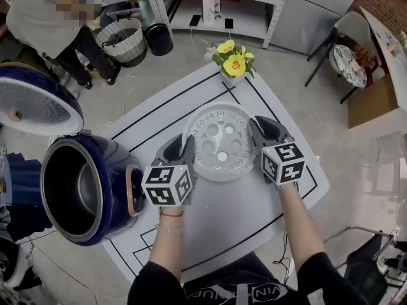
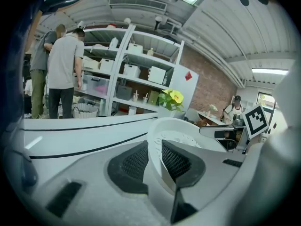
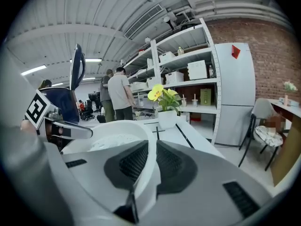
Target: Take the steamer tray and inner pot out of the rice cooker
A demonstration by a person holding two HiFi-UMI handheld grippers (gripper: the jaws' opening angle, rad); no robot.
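Observation:
The white steamer tray [image 1: 219, 142], round with several holes, is over the middle of the white table [image 1: 254, 221]. My left gripper [image 1: 186, 152] is shut on its left rim [image 2: 154, 147]. My right gripper [image 1: 255, 137] is shut on its right rim [image 3: 149, 159]. In both gripper views the thin white wall of the tray runs between the black ribbed pads. The dark blue rice cooker [image 1: 89, 186] stands at the table's left edge with its lid [image 1: 35, 103] up. The metal inner pot [image 1: 70, 189] sits inside it.
A white pot of yellow flowers [image 1: 233, 59] stands at the table's far edge. A person [image 1: 57, 24] stands at the back left by shelves and a basket [image 1: 121, 40]. A chair [image 1: 346, 59] and a cardboard box [image 1: 375, 100] are on the right.

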